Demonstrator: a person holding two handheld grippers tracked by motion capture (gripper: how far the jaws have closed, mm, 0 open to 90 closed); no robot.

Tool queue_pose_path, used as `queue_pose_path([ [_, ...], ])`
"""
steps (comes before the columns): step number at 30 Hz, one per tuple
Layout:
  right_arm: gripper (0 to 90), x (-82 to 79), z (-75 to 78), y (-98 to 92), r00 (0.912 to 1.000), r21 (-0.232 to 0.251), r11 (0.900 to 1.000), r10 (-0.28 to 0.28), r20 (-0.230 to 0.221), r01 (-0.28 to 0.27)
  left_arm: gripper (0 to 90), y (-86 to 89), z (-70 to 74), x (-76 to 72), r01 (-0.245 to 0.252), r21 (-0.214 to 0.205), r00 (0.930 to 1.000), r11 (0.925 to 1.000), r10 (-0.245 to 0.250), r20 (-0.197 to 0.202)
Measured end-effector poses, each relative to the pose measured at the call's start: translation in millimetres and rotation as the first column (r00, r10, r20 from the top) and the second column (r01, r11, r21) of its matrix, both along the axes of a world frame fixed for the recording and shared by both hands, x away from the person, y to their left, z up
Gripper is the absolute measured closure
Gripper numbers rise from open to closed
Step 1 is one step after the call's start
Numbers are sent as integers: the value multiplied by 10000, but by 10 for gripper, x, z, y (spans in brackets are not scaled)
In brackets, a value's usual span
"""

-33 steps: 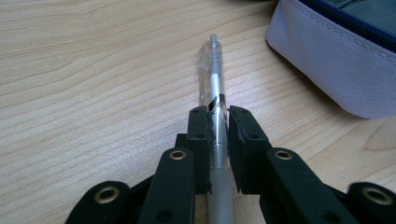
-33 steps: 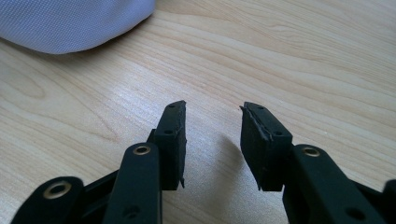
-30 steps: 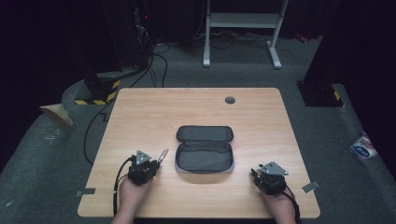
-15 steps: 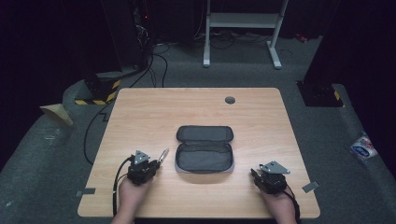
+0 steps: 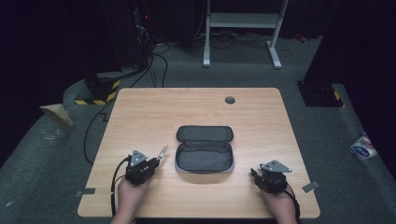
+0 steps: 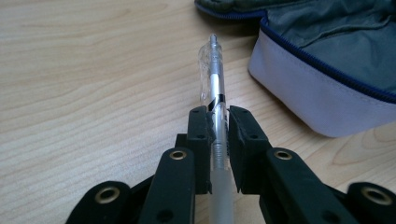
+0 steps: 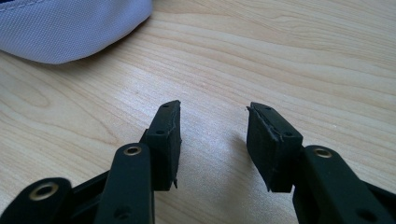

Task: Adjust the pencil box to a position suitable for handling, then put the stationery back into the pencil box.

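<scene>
High view: the left gripper (image 5: 158,159) sits near the table's (image 5: 140,112) front left and holds a pen (image 5: 162,152), whose free end slants up and right toward the case (image 5: 204,157). The case lies open at mid-table, lid flap folded back, just right of the pen tip. The left hand is nearer to it; the right gripper (image 5: 254,174) rests well off its right end, holding nothing.

Left gripper view: the jaws are clamped on the pen (image 6: 215,93), a clear barrel with a clip, its long axis running straight out along the jaws. The case (image 6: 327,70), pale grey outside with a blue zip and dark lining, lies ahead and to the right, mouth facing up.

Right gripper view: the jaws have just been opening and stand apart over bare wood; the case's (image 7: 70,28) rounded corner shows top left.
</scene>
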State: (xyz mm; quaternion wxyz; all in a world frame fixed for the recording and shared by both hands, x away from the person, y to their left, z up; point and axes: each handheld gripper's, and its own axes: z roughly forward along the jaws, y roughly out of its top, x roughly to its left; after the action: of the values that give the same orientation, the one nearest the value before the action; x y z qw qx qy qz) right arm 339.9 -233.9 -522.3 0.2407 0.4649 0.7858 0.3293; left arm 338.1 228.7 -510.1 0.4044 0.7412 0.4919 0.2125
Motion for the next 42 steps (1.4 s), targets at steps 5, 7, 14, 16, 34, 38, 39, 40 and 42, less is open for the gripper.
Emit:
queue_pose_path([
  [5,536,3,0,-4,10000,26,10000,-18,-20,18,789,10,48,-26,93,-81,9992,9999,-90,383],
  [7,532,6,-1,-8,10000,68,10000,-7,-54,7,789,9,64,-39,97,-212,9985,9997,-85,533],
  [14,520,23,-1,-26,9997,316,9995,-21,-237,29,789,39,152,-91,240,-556,9953,9982,-186,950],
  [16,510,27,0,-32,9997,320,9995,29,-251,-21,790,39,202,-118,320,-656,9928,9973,-241,1177],
  [34,478,39,-2,-38,9992,437,9989,167,-355,-152,791,-128,387,-232,955,-839,9744,9919,-760,2116],
  [38,477,39,-2,-38,9992,438,9989,170,-357,-154,791,-128,440,-219,1047,-803,9690,9913,-834,2326],
  [39,477,40,-2,-37,9992,440,9989,172,-359,-157,791,-128,440,-219,1047,-803,9690,9913,-834,2326],
  [40,477,40,-2,-37,9992,440,9989,172,-359,-157,791,-130,452,-219,1054,-821,9679,9910,-833,2373],
  [42,476,41,-2,-37,9992,455,9988,173,-372,-156,791,-133,478,-206,1098,-827,9669,9905,-872,2397],
])
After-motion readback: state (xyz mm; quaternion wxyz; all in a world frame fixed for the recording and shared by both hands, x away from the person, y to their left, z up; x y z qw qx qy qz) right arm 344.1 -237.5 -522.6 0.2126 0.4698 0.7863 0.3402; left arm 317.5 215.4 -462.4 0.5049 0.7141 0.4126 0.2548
